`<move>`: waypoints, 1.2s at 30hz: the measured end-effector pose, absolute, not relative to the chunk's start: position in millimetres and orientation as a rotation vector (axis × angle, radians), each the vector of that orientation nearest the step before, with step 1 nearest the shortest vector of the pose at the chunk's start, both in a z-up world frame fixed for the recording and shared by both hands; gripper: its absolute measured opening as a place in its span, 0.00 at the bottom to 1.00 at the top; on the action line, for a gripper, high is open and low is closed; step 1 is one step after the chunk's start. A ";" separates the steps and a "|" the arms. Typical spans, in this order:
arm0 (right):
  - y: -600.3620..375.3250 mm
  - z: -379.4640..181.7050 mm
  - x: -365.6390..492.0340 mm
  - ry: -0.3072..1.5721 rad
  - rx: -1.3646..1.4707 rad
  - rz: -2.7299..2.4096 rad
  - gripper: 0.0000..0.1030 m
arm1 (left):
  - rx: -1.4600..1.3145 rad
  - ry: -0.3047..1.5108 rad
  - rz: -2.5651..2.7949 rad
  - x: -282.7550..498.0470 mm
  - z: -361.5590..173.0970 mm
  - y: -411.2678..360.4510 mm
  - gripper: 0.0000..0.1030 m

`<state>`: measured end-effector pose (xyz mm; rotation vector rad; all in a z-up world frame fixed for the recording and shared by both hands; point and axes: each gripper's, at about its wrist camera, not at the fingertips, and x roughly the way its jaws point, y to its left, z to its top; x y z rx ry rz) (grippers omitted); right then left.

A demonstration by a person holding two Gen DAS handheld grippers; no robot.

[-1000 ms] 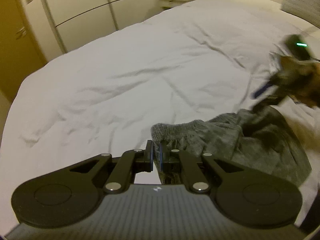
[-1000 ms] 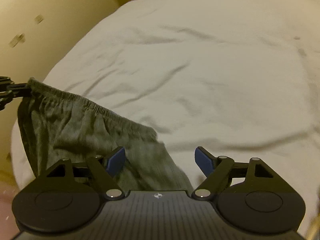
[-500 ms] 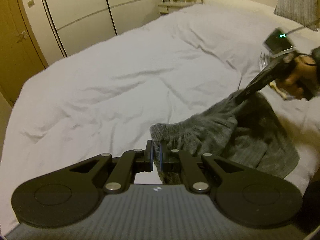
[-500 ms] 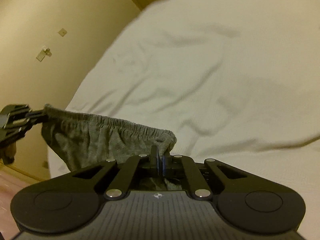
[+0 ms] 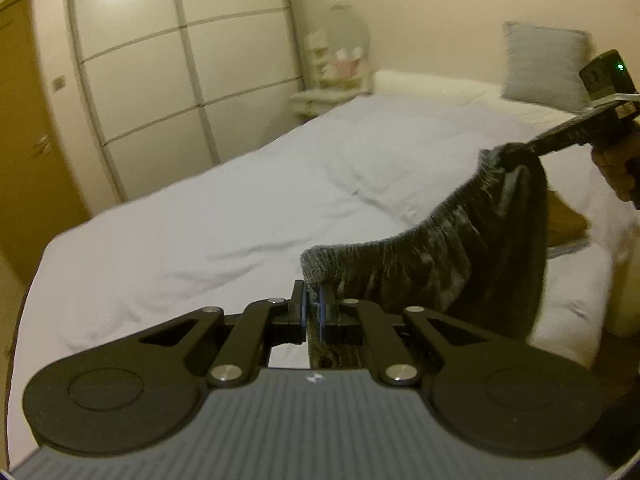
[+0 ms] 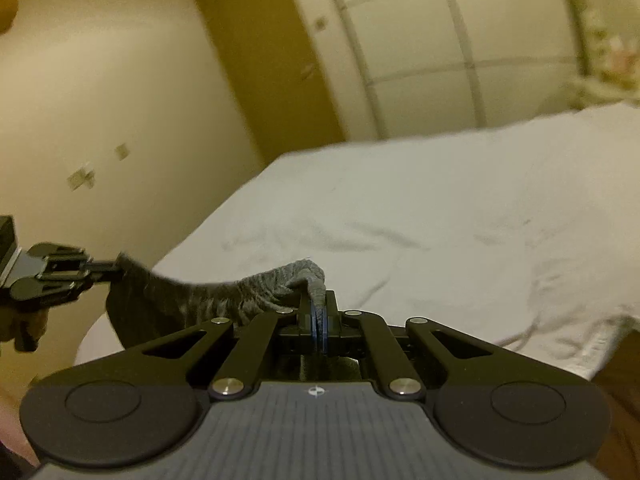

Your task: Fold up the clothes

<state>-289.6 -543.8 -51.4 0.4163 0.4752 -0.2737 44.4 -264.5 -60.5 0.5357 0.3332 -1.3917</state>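
Grey shorts [image 5: 460,264] hang between us: left gripper [image 5: 314,312] and right gripper [image 6: 319,316] fingers clamp opposite waistband ends, long axis running lower centre to upper right.

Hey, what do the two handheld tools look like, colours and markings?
Both match: the left tool and right tool have black linkage arms with silver rivets, blue finger pads, round black side discs and a grey ribbed body with a small white logo.

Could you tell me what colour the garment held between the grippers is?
Dark heathered grey garment, clearest in the left wrist view.
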 end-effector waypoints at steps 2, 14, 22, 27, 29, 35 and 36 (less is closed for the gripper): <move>-508.9 -41.2 -306.7 0.449 0.411 -0.382 0.03 | 0.534 0.306 -1.454 42.8 -52.7 -245.9 0.03; -406.8 23.5 -352.8 0.411 0.303 -0.611 0.01 | 0.551 0.278 -1.597 49.4 12.6 -222.4 0.04; -532.9 -31.6 -299.4 0.544 0.346 -0.500 0.01 | 0.586 0.485 -1.447 98.2 -67.9 -360.3 0.04; -610.8 -142.4 -234.5 0.682 0.413 -0.459 0.01 | 0.623 0.644 -1.298 147.3 -205.2 -466.8 0.04; -641.9 -187.0 -208.5 0.737 0.440 -0.442 0.01 | 0.658 0.695 -1.258 163.5 -259.8 -499.8 0.04; -721.7 -302.8 -140.5 0.877 0.505 -0.396 0.01 | 0.689 0.804 -1.190 196.9 -342.0 -549.7 0.04; -722.8 -305.9 -138.4 0.879 0.503 -0.394 0.01 | 0.689 0.805 -1.186 196.9 -345.2 -551.4 0.04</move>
